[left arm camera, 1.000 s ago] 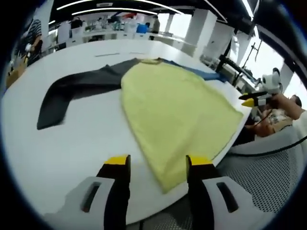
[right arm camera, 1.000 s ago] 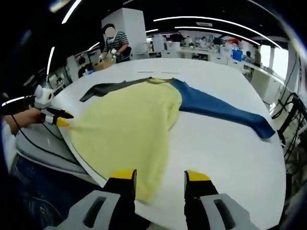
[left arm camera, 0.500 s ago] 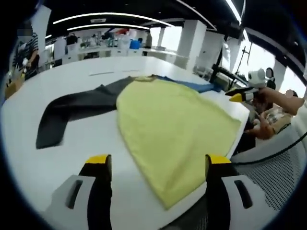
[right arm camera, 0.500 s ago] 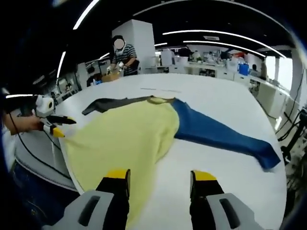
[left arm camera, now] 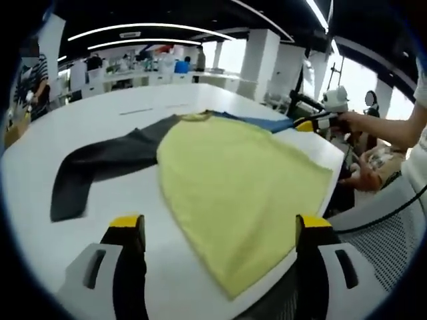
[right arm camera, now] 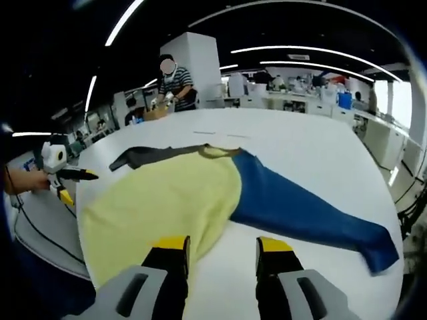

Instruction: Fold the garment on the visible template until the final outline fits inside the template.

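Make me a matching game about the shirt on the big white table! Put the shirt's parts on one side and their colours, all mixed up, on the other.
Things:
1. Body of the garment
2. Sleeve lying toward the left claw's side
3. Sleeve lying toward the right claw's side
4. Table

Colours:
A. Blue
B. White
C. Pale yellow
D. Dark grey

Pairs: 1-C, 2-D, 3-A, 4-B
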